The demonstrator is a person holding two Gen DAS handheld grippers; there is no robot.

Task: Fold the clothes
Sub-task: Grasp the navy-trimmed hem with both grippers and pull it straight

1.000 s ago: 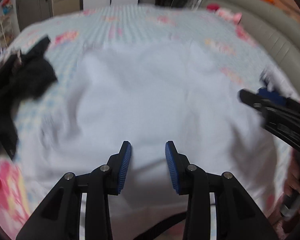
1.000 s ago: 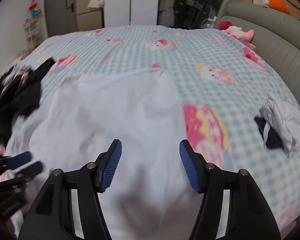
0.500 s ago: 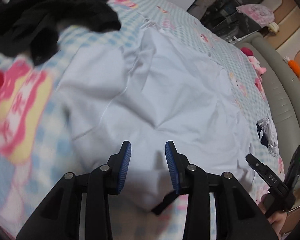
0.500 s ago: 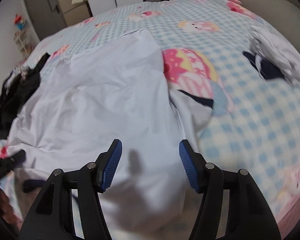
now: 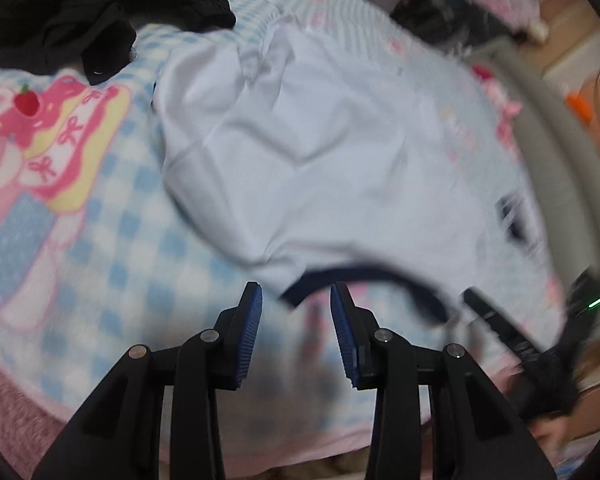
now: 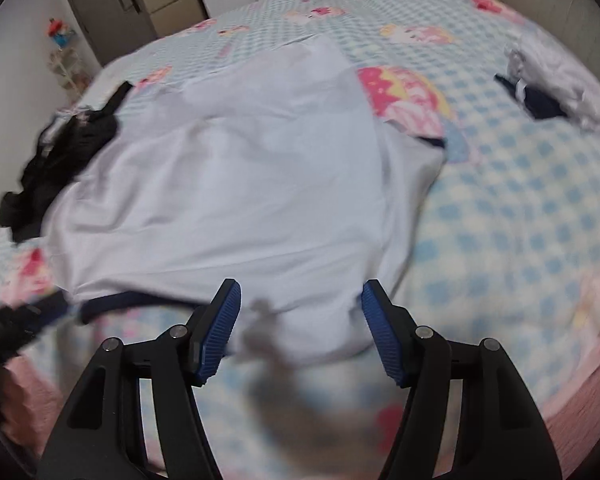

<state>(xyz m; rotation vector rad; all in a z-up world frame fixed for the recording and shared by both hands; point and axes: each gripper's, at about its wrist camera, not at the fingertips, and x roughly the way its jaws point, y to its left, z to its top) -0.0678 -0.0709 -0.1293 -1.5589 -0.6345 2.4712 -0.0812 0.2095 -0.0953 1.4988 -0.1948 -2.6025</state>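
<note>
A white T-shirt (image 5: 340, 152) with a navy collar (image 5: 364, 274) lies spread on the checked bedspread (image 5: 132, 240), collar toward me. In the left wrist view my left gripper (image 5: 296, 300) stands open over the bedspread, with the collar's left end just beyond its fingertips and nothing between the pads. In the right wrist view the T-shirt (image 6: 240, 184) reaches the near bed edge. My right gripper (image 6: 300, 300) is open and its jaws are opening. The shirt's near shoulder lies between them, and the pads do not press it.
A heap of black clothes (image 5: 100, 12) (image 6: 60, 160) lies left of the shirt. A folded white and navy garment (image 6: 560, 88) sits at the right by the grey headboard (image 6: 560, 12). The bed's pink edge (image 6: 580, 400) is close below both grippers.
Both grippers have drawn back toward the near bed edge and tilted. The shirt's navy collar has come into view in front of them. The right jaws stand a little wider.
</note>
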